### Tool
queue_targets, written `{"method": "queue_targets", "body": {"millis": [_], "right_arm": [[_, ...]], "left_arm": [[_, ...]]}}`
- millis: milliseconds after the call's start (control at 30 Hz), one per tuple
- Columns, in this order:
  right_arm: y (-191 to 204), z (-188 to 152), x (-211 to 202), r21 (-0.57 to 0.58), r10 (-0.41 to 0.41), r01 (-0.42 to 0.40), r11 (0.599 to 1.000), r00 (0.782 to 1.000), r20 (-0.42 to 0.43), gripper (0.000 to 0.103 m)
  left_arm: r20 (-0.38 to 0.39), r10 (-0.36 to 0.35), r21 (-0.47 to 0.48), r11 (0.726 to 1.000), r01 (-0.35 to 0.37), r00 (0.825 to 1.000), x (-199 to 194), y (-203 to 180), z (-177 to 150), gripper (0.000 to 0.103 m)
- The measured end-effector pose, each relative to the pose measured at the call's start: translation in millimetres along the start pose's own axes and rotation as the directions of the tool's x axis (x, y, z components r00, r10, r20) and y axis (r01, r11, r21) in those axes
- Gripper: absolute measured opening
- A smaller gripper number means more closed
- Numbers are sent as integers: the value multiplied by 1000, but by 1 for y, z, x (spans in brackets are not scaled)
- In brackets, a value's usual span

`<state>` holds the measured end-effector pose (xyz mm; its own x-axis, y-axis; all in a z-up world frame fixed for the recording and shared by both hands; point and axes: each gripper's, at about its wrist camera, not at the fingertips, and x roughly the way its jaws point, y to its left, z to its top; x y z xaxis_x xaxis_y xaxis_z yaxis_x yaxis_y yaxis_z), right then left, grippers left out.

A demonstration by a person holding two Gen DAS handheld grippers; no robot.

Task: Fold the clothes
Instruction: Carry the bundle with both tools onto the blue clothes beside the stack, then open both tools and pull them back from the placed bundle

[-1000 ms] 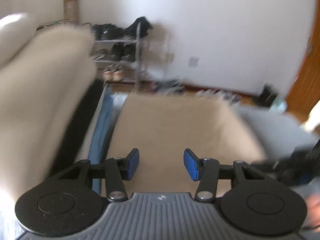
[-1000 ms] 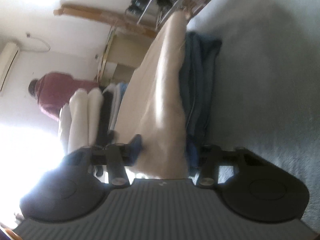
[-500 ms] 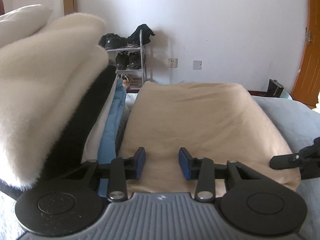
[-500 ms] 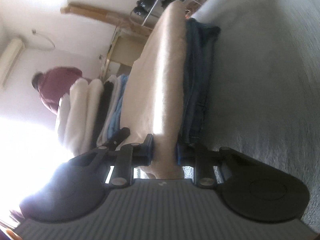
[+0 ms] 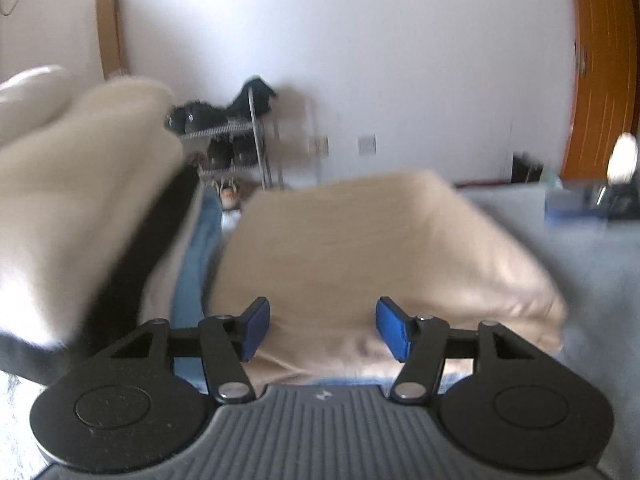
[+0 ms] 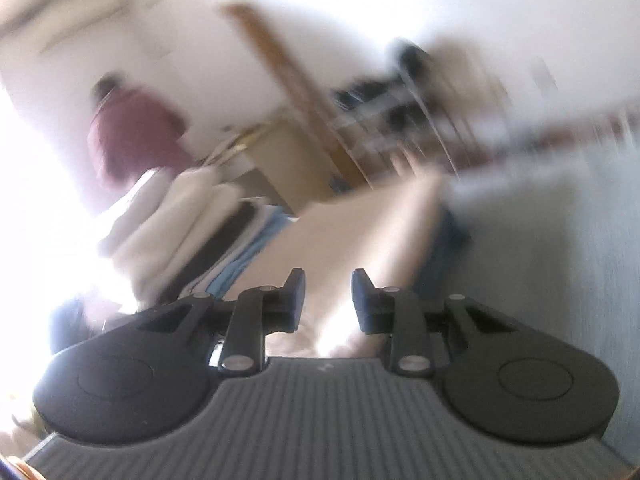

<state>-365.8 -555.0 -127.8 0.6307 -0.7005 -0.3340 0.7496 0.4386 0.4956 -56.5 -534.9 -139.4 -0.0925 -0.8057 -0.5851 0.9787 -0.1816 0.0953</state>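
Left gripper (image 5: 322, 330): fingers opening wide above folded beige cloth (image 5: 360, 248), holding nothing. Right gripper (image 6: 328, 300): fingers narrow, opening, empty.

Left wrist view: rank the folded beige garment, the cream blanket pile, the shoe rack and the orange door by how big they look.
1. Folded beige garment and cream blanket pile: similar, both near the camera.
2. Orange door, cut off.
3. Shoe rack.

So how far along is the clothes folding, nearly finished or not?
Well along, it seems. A tan folded garment lies flat on a blue one, beside a leaning stack of folded cream and black items. Nothing is in hand: the left tool is opening with no cloth gripped, and the right tool is opening too. No unfolded clothes show.
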Motion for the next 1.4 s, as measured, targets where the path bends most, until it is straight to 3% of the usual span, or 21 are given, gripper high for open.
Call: {"method": "queue_targets", "body": {"millis": [67, 167, 267, 400, 533, 700, 833, 900, 967, 1200, 1267, 1400], "right_arm": [[25, -12, 7, -184, -12, 7, 983, 999, -30, 24], [42, -44, 31, -357, -177, 116, 927, 974, -143, 24], [49, -52, 15, -351, -189, 128, 928, 971, -147, 25], [61, -60, -3, -330, -183, 106, 938, 960, -212, 25], [72, -68, -22, -249, -133, 64, 966, 953, -273, 26], [93, -85, -47, -193, -104, 41, 980, 939, -327, 48], [114, -91, -60, -198, -136, 63, 978, 916, -378, 65], [125, -93, -72, -237, -171, 86, 968, 914, -367, 81], [135, -96, -84, -275, -204, 108, 955, 914, -351, 87], [155, -94, -112, -389, -345, 219, 895, 892, -293, 96], [156, -91, -119, -391, -354, 234, 890, 894, -273, 97], [156, -84, -128, -374, -382, 279, 885, 893, -237, 100]], "left_arm": [[1, 6, -3, 1000, -6, 1000, 1, -1, -3, 61], [-22, 16, 2, 1000, -16, 1000, -4, -5, -1, 64], [-47, 49, 10, 999, -48, 998, -21, -11, -4, 69], [-87, 88, -9, 996, -89, 992, -55, -22, -15, 70], [-122, 174, -42, 983, -180, 977, -107, -39, -35, 74], [-157, 298, -111, 942, -317, 941, -179, -63, -63, 89], [-163, 342, -215, 903, -372, 925, -223, -77, -79, 97], [-166, 344, -286, 880, -379, 924, -235, -82, -86, 100], [-161, 337, -352, 858, -374, 927, -245, -88, -94, 101], [-164, 314, -472, 808, -354, 935, -255, -101, -94, 103], [-158, 317, -497, 793, -353, 935, -256, -104, -91, 103], [-153, 339, -492, 788, -369, 928, -259, -112, -85, 103]]}}
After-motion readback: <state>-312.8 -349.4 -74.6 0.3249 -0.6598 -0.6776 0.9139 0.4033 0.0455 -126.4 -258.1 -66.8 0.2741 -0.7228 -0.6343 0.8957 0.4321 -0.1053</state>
